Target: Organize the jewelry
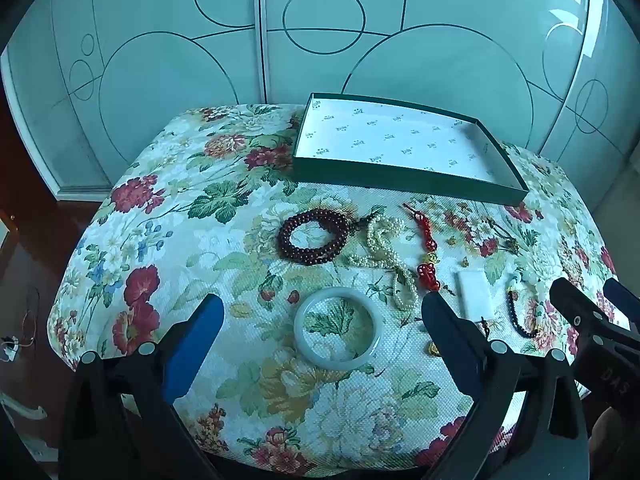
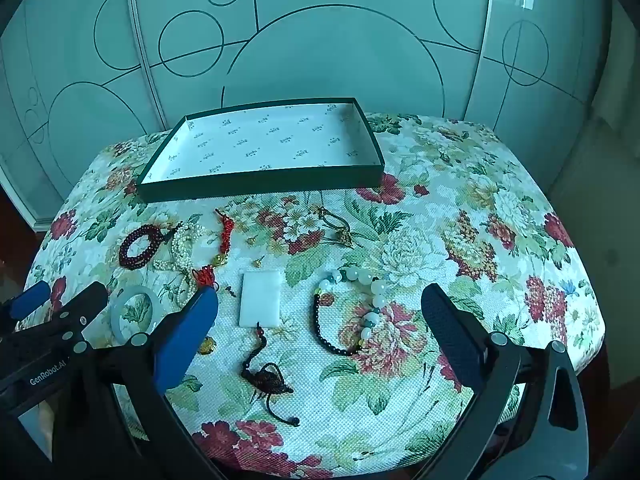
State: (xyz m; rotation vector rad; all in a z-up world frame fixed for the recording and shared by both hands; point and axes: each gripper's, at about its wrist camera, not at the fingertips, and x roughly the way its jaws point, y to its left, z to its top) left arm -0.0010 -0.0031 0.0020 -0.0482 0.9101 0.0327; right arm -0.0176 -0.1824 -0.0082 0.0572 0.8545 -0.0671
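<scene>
Jewelry lies spread on a floral-cloth table (image 1: 160,240) in front of an empty green tray (image 1: 404,148) (image 2: 260,148). My left gripper (image 1: 320,320) is open above a pale jade bangle (image 1: 336,328) (image 2: 134,312). Behind the bangle lie a dark red bead bracelet (image 1: 314,236) (image 2: 140,246), a pearl strand (image 1: 384,256) and a red knotted charm (image 1: 428,248). My right gripper (image 2: 320,312) is open over a white jade plaque (image 2: 261,298) with a dark cord tassel (image 2: 266,380) and a bracelet of white and black beads (image 2: 360,312). Neither gripper touches anything.
A small gold pendant on a thin cord (image 2: 340,228) lies behind the bead bracelet. Glass wardrobe doors (image 1: 320,40) stand right behind the table. The right gripper's body (image 1: 600,320) shows at the left wrist view's right edge. The cloth's right half (image 2: 500,240) holds no jewelry.
</scene>
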